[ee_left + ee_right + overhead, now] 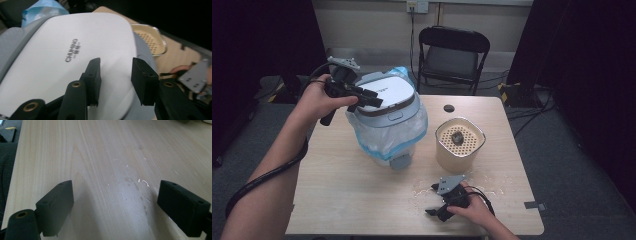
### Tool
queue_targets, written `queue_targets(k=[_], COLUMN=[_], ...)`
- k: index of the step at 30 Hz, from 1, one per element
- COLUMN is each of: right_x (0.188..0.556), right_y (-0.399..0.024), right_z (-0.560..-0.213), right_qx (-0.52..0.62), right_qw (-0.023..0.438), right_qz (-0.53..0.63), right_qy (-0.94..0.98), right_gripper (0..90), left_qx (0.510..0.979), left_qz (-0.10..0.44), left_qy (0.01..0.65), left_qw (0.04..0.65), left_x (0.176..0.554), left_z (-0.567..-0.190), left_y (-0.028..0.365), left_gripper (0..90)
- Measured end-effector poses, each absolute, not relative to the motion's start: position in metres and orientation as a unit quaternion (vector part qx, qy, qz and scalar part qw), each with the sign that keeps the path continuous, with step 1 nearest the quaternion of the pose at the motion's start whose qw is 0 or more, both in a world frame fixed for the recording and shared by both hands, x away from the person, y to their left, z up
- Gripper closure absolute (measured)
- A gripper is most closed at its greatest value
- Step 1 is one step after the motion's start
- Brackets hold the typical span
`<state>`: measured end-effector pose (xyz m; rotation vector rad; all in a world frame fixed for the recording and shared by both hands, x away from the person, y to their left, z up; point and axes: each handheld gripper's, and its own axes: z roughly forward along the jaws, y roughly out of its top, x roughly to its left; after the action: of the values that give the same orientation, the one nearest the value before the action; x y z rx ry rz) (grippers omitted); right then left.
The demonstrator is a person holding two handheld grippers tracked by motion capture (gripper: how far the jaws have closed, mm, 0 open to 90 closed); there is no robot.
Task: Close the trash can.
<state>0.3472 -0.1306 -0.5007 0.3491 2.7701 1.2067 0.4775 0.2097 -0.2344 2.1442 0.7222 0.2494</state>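
A grey bin with a white lid (389, 92) (75, 50) marked CHUMING stands on the back left of the table, lined with a clear and blue plastic bag (382, 142). My left gripper (371, 100) (116, 62) hovers over the lid's left side, pointing across it. Its jaws are narrowly apart with nothing between them. My right gripper (432, 200) (115, 187) rests low near the table's front edge. It is open wide over bare wood.
A beige container (459, 142) (150, 40) with a perforated insert and a dark lump on it stands right of the bin. A small black disc (449, 108) lies at the table's (352, 195) back edge. A black folding chair (452, 55) stands behind. White specks litter the wood near the right hand.
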Motion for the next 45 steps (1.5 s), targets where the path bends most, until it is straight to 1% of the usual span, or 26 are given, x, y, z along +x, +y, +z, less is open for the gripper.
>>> queue_targets(k=[2,4,7,8,21,22,23,24,28,29,30,31,32,35,36,37,38,40,43,45], right_x=[0.347,0.347,0.347,0.347,0.347,0.347,0.347,0.347,0.347,0.347,0.347,0.347,0.347,0.347,0.347,0.347,0.347,0.347,0.347,0.347], right_y=[-0.13,-0.13,-0.13,-0.13,-0.13,-0.131,-0.13,-0.13,-0.13,-0.13,-0.13,-0.13,-0.13,-0.13,-0.13,-0.13,-0.13,-0.13,-0.13,-0.13], right_z=[-0.501,-0.501,-0.501,-0.501,-0.501,-0.501,-0.501,-0.501,-0.501,-0.501,-0.501,-0.501,-0.501,-0.501,-0.501,-0.501,-0.501,-0.501,-0.501,-0.501], right_qx=[0.114,0.114,0.114,0.114,0.114,0.114,0.114,0.114,0.113,0.113,0.113,0.114,0.114,0.113,0.114,0.113,0.113,0.113,0.114,0.114], right_qw=[0.05,0.05,0.05,0.05,0.05,0.05,0.05,0.05,0.049,0.049,0.049,0.049,0.05,0.049,0.049,0.049,0.049,0.049,0.049,0.049], right_qz=[0.397,0.397,0.397,0.397,0.396,0.396,0.396,0.396,0.396,0.396,0.396,0.396,0.396,0.396,0.396,0.396,0.396,0.396,0.396,0.396], right_qy=[0.91,0.91,0.91,0.91,0.91,0.91,0.91,0.91,0.91,0.91,0.91,0.91,0.91,0.91,0.91,0.91,0.91,0.91,0.91,0.91], right_gripper=[12.7,12.7,12.7,12.7,12.7,12.7,12.7,12.7,12.5,12.5,12.5,12.5,12.5,12.3,12.3,12.3,12.3,12.3,12.3,12.3], left_qx=[0.857,0.847,0.838,0.836,0.822,0.823,0.834,0.832,0.834,0.834,0.836,0.837,0.838,0.842,0.832,0.83,0.829,0.829,0.823,0.821], left_qz=[0.112,0.12,0.124,0.137,0.154,0.155,0.156,0.154,0.157,0.157,0.154,0.152,0.139,0.138,0.12,0.107,0.103,0.106,0.102,0.103], left_qy=[0.291,0.304,0.309,0.309,0.314,0.313,0.308,0.311,0.307,0.307,0.303,0.301,0.304,0.319,0.339,0.347,0.348,0.343,0.348,0.346], left_qw=[0.411,0.42,0.431,0.432,0.45,0.448,0.43,0.432,0.43,0.43,0.431,0.43,0.43,0.413,0.422,0.424,0.425,0.429,0.438,0.443], left_x=[0.481,0.484,0.489,0.49,0.49,0.489,0.489,0.489,0.487,0.487,0.488,0.487,0.486,0.482,0.48,0.479,0.477,0.472,0.462,0.456], left_z=[-0.239,-0.244,-0.247,-0.248,-0.255,-0.254,-0.254,-0.253,-0.252,-0.252,-0.252,-0.251,-0.25,-0.248,-0.247,-0.246,-0.245,-0.242,-0.237,-0.235], left_y=[0.208,0.207,0.206,0.204,0.199,0.199,0.198,0.196,0.194,0.194,0.194,0.194,0.193,0.194,0.197,0.199,0.202,0.207,0.216,0.224], left_gripper=[64.5,67.3,68.1,70.3,71.9,71.9,72.9,75.5,75.5,74.2,70.9,70.9,64.5,36.9,31.6,27.2,24.3,24.3,18.8,17.5])
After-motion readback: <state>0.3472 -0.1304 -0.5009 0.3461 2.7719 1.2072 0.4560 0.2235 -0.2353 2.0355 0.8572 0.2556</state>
